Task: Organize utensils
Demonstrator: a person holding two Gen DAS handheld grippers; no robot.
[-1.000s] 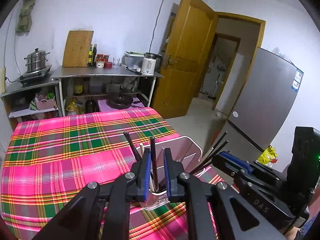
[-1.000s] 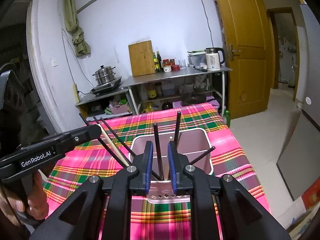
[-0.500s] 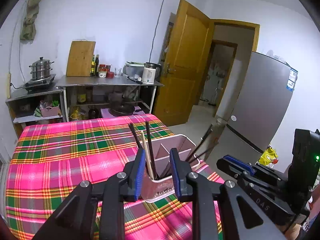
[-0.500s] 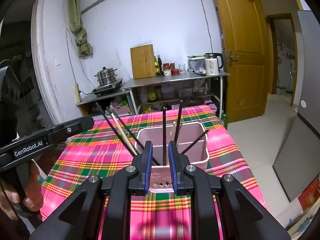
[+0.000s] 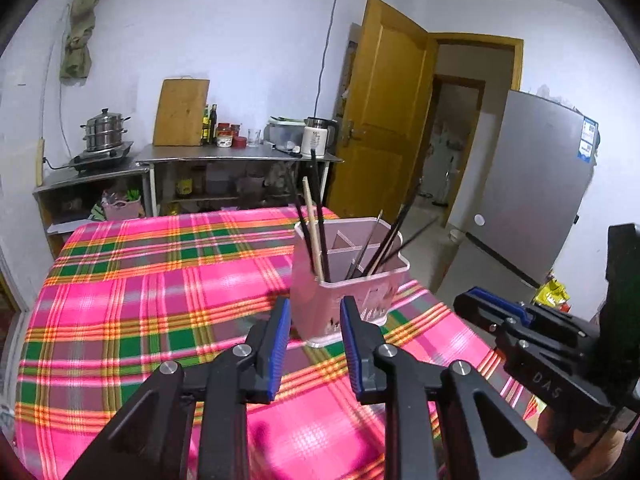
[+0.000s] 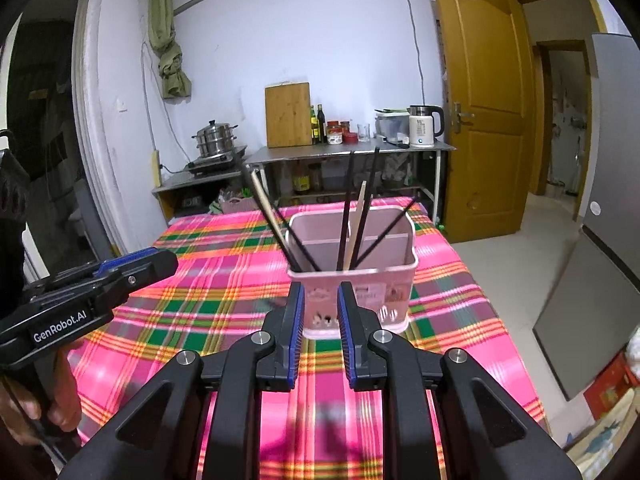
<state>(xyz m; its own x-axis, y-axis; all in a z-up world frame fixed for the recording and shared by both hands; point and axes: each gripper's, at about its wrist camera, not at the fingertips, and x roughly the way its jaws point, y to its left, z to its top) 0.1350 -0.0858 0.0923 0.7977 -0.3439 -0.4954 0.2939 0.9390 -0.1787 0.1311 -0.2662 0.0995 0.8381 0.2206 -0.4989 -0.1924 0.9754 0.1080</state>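
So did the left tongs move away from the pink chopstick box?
Yes. The left tongs backed off toward the camera: the pink box now stands beyond their tips, with nothing between them.

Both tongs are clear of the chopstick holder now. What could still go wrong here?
1. The pink holder stands near the table's right edge; a nudge might push it off.
2. Chopsticks lean far out over the rim, so a passing left tongs or right tongs could snag one and tip the holder.
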